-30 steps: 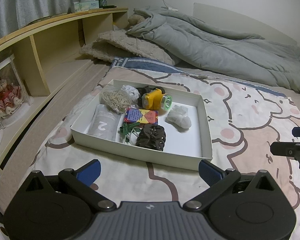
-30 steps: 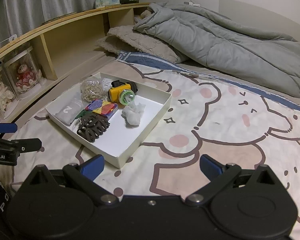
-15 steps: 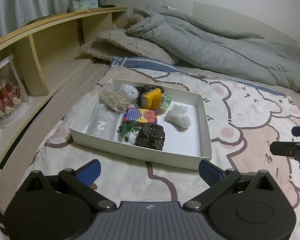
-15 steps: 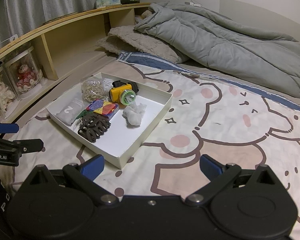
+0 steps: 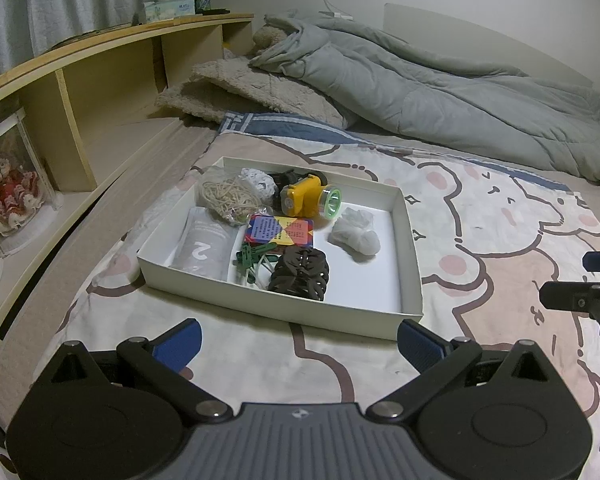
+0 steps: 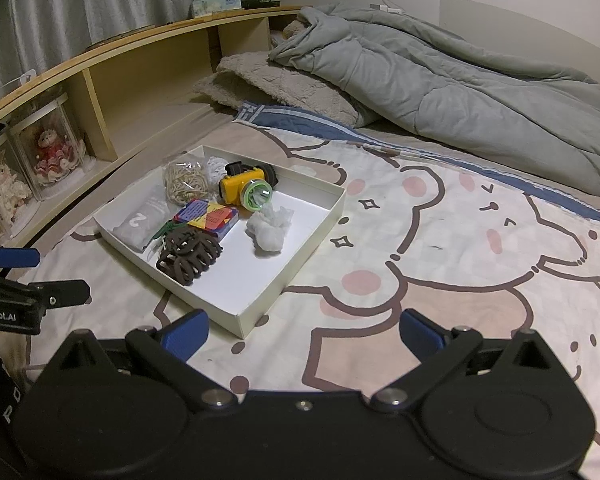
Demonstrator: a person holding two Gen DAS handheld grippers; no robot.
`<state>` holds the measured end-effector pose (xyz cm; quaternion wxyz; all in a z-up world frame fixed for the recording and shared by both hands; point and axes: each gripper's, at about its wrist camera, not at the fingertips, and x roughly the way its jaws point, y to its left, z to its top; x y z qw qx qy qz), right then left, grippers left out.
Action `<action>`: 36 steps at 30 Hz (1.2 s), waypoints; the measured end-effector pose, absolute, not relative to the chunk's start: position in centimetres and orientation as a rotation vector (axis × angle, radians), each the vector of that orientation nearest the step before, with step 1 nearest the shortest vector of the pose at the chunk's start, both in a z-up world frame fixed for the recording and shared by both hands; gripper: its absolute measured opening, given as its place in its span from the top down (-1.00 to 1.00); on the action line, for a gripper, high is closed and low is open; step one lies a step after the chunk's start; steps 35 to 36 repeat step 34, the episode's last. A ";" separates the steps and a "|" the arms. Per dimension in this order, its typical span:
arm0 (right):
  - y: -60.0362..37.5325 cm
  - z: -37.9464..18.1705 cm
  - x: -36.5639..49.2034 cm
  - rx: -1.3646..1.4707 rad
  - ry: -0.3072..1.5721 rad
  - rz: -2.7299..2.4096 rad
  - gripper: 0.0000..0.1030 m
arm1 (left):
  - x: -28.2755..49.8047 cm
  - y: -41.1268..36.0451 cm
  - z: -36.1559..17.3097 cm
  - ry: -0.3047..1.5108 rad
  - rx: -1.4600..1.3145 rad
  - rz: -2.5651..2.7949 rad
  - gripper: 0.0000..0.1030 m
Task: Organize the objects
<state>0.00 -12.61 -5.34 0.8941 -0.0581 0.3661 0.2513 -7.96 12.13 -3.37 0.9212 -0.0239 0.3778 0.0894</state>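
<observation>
A white shallow box (image 5: 408, 240) (image 6: 312, 236) lies on the bed. It holds a yellow headlamp (image 5: 306, 200) (image 6: 244, 192), a brown hair claw (image 5: 300, 274) (image 6: 188, 256), a colourful card pack (image 5: 282, 231) (image 6: 208, 218), a white crumpled wad (image 5: 356, 236) (image 6: 270, 230), a bag of rubber bands (image 5: 226, 196) (image 6: 184, 182), a grey sachet (image 5: 204, 250) (image 6: 142, 220) and green clips (image 5: 252, 258). My left gripper (image 5: 298, 342) is open and empty, just in front of the box. My right gripper (image 6: 302, 332) is open and empty, at the box's near corner.
A cartoon-print sheet (image 6: 440, 264) covers the bed. A grey duvet (image 5: 440, 88) and a beige pillow (image 5: 256, 92) lie at the back. A wooden shelf unit (image 5: 100, 80) with doll cases (image 5: 12, 196) runs along the left.
Both grippers have drifted very slightly; the box and its contents have not moved.
</observation>
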 end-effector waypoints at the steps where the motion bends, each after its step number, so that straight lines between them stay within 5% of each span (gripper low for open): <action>1: -12.6 -5.4 0.0 -0.121 0.759 0.521 -0.99 | -8.0 12.1 -3.4 0.776 -0.049 0.183 -0.99; 36: -12.8 -5.4 0.1 -0.120 0.759 0.522 -0.99 | -7.9 12.0 -3.9 0.784 -0.042 0.179 -0.99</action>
